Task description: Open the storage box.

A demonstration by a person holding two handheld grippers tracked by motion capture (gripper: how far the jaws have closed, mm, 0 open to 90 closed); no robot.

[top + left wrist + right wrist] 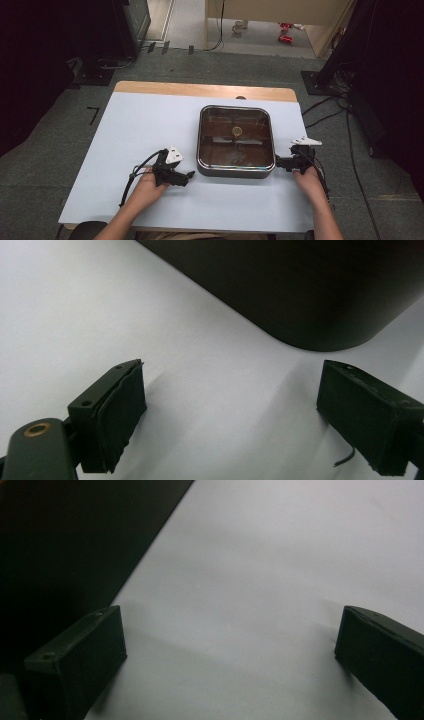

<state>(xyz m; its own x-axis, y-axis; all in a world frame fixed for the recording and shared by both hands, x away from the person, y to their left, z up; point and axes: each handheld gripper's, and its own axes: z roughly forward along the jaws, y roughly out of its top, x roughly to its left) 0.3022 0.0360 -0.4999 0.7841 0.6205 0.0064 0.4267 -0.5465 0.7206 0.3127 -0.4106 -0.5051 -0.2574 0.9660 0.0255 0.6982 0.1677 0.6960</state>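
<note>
— Where's the pan (235,141)?
— Mid-table (135,125), between both tools.
— And the tools?
— Left tool (188,176) gapes empty just beside its corner; right tool (278,162) gapes empty against its side.

A pale blue table (125,150) stands on grey carpet (45,165); red cans (285,32) lie beyond.

A wooden table (150,88) bears a white sheet (130,135), seemingly paper, and a square pan (235,172).

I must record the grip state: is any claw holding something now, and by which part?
Nothing is held. The left claw and the right claw both stand open over the white table cover, beside the dark square pan.
</note>
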